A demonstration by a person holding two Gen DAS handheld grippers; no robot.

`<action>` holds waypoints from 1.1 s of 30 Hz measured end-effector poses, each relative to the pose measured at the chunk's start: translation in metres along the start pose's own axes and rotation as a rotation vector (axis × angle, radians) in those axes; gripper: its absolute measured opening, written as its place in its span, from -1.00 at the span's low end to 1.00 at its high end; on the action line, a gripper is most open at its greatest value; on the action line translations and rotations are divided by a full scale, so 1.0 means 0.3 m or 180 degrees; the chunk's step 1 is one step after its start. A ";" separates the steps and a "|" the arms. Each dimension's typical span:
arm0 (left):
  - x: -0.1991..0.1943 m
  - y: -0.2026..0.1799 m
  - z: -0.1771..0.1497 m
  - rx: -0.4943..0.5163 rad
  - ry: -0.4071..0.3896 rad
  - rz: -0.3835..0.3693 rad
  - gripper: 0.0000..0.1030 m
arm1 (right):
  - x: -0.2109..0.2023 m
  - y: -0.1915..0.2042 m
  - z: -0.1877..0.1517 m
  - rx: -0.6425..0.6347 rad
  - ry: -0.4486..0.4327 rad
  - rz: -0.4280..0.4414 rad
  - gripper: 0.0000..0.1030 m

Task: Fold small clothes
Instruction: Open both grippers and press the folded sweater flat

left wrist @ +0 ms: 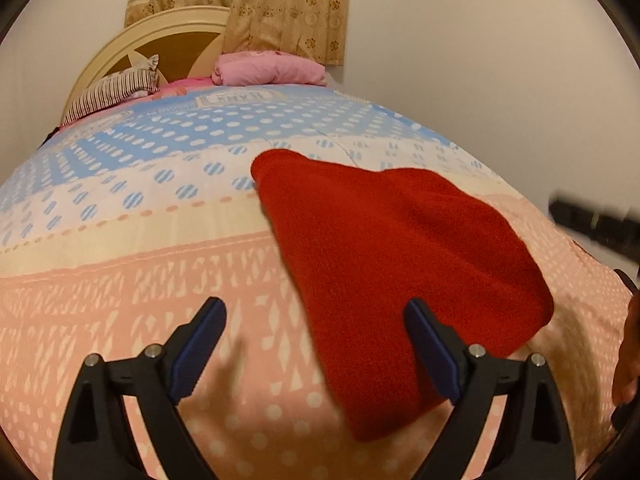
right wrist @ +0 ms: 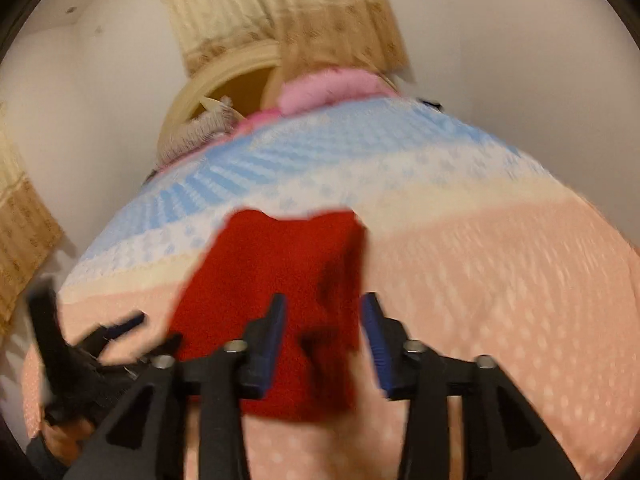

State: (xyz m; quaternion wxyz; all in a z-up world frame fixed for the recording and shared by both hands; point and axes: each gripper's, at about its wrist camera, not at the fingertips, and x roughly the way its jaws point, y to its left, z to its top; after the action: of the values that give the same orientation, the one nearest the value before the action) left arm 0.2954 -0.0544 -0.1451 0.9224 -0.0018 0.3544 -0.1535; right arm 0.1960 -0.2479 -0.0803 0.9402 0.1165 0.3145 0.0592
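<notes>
A red knitted garment lies folded on the patterned bedspread. My left gripper stands wide open just above the bedspread at the cloth's near left edge. Its right finger overlaps the red cloth and its left one is over bare bedspread; neither pad presses on it. In the right wrist view the same garment is blurred, and my right gripper hovers over its near right part with its jaws partly apart and clear of the fabric. The left gripper shows blurred at the lower left.
A cream headboard, a striped pillow and a folded pink blanket are at the far end of the bed. A curtain hangs behind. A hand shows at the right edge.
</notes>
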 end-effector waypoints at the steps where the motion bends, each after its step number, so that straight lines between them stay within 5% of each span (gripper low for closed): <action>1: 0.003 0.000 -0.002 -0.0012 0.0010 -0.0012 0.81 | 0.013 0.028 0.020 -0.0061 -0.0013 0.0117 0.06; 6: 0.002 0.003 0.002 -0.0038 0.0019 -0.0032 0.83 | 0.166 0.155 0.051 -0.0420 0.0337 0.0410 0.06; 10: 0.005 -0.002 0.000 -0.0034 0.0035 -0.0051 0.83 | 0.273 0.147 0.023 -0.0459 0.0598 0.0263 0.06; 21: -0.035 -0.011 0.067 -0.0166 -0.0166 -0.0212 0.94 | 0.334 0.036 -0.006 -0.0340 0.0567 0.0175 0.04; 25: 0.065 -0.012 0.061 -0.0078 0.0054 0.0148 0.96 | 0.328 0.043 -0.025 -0.0447 0.0494 0.0154 0.04; 33: 0.115 0.047 -0.005 -0.0396 0.0264 -0.0144 1.00 | 0.326 0.097 0.016 -0.0767 0.0734 0.0017 0.05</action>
State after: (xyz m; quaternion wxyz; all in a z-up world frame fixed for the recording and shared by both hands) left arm 0.3225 -0.0508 -0.1702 0.9014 -0.0607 0.4009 -0.1520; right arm 0.2754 -0.2027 -0.1255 0.9049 -0.0038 0.4107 0.1119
